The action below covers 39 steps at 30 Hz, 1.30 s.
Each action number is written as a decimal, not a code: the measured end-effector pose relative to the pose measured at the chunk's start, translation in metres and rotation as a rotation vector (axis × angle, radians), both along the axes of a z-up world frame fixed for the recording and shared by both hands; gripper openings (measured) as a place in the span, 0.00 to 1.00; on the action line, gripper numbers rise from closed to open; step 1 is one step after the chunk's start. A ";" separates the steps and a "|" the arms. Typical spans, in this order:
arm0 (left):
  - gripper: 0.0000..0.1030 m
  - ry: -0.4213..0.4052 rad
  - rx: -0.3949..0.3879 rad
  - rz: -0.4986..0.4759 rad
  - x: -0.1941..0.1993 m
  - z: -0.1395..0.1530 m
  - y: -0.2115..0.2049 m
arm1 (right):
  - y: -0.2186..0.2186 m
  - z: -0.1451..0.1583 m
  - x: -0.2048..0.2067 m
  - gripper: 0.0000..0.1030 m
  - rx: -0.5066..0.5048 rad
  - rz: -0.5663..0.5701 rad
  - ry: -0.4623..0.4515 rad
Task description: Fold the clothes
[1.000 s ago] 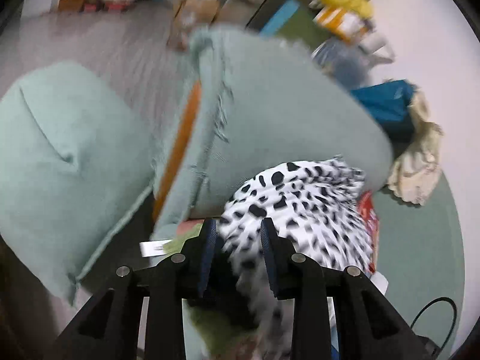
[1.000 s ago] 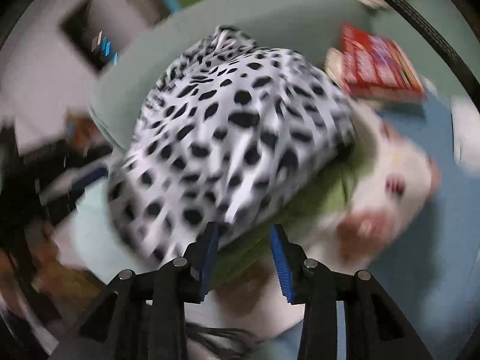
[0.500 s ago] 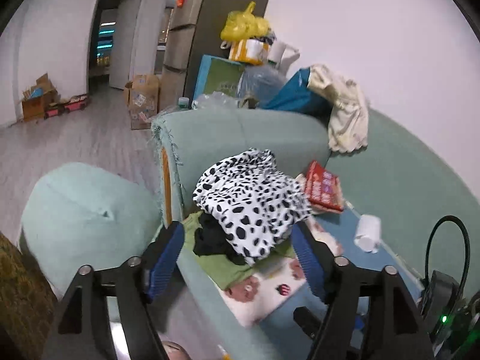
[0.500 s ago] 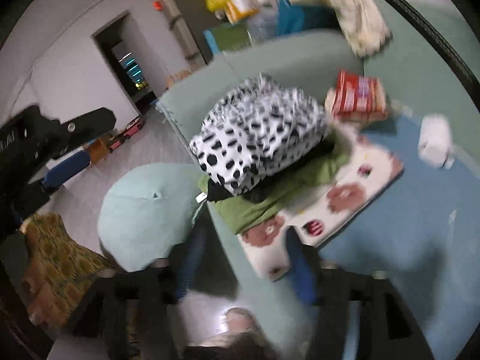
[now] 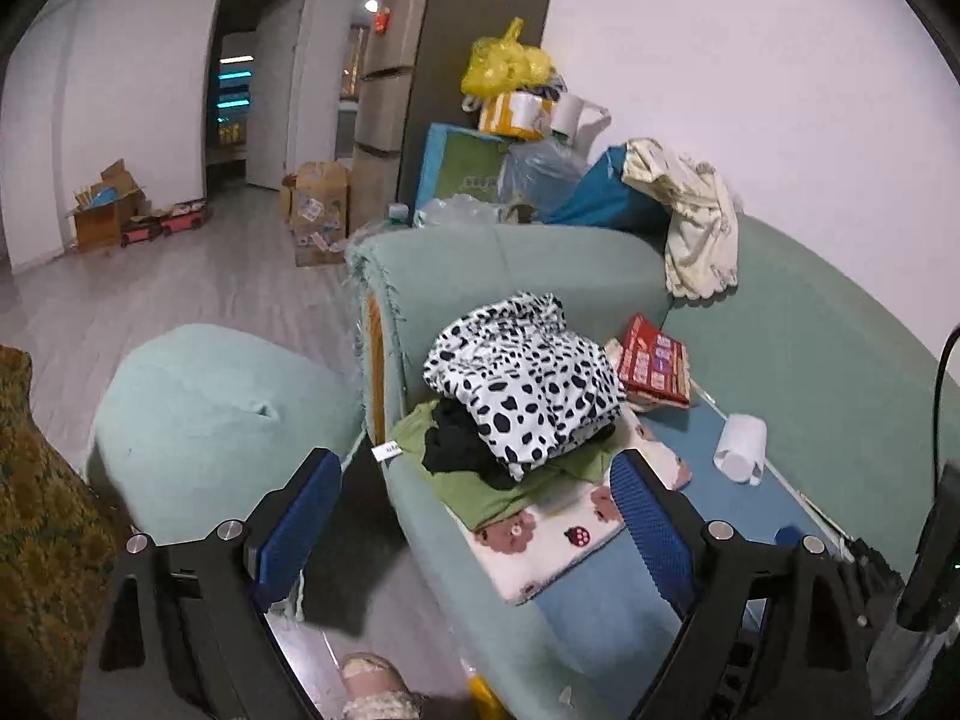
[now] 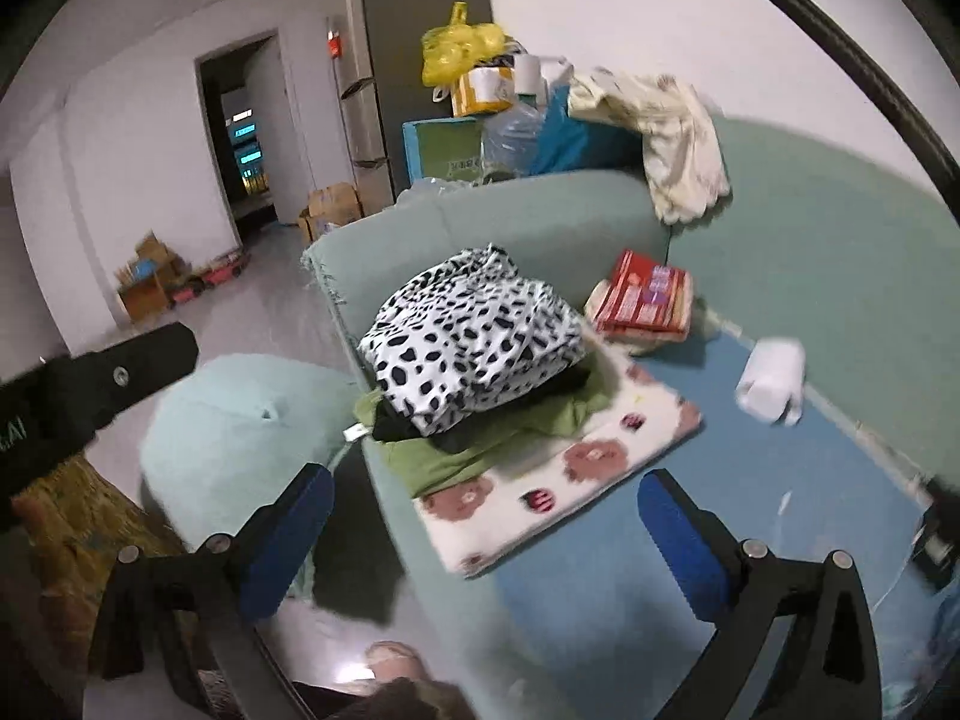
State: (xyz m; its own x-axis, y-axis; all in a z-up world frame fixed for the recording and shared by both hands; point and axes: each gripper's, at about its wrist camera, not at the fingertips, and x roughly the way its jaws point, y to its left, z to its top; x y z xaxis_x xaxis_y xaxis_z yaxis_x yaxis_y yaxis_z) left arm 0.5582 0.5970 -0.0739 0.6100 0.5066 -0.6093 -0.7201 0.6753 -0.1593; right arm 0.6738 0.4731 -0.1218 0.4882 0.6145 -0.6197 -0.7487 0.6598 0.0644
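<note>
A folded black-and-white spotted garment tops a pile at the sofa's left end. Under it lie a black garment, a green one and a white flowered blanket. My left gripper is open and empty, held back from the pile. My right gripper is also open and empty, well short of the blanket's front edge. Part of the left gripper's black body shows at the left of the right wrist view.
The pale green sofa holds a red packet and a white roll. A cream cloth hangs over the backrest. A round green pouf stands left. A foot is on the floor.
Both grippers let go of the spotted garment, opened wide and pulled back from the pile. The garment now rests on top of the stack.
</note>
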 end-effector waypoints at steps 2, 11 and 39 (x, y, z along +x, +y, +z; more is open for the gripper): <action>0.88 0.020 -0.017 0.018 0.003 0.001 0.007 | 0.005 0.006 0.000 1.00 -0.013 0.006 -0.030; 0.88 0.052 -0.013 0.029 0.015 -0.013 0.021 | 0.024 0.018 0.005 1.00 -0.021 -0.007 -0.048; 1.00 0.058 -0.072 -0.076 0.070 -0.035 0.082 | 0.071 -0.020 0.043 1.00 -0.060 0.009 -0.035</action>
State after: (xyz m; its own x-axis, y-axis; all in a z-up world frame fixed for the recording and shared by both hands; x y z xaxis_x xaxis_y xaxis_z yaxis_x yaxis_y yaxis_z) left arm 0.6282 0.6788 -0.1088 0.6077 0.4139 -0.6777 -0.6769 0.7163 -0.1695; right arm 0.7173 0.5444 -0.1419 0.5051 0.5812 -0.6380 -0.7557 0.6549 -0.0018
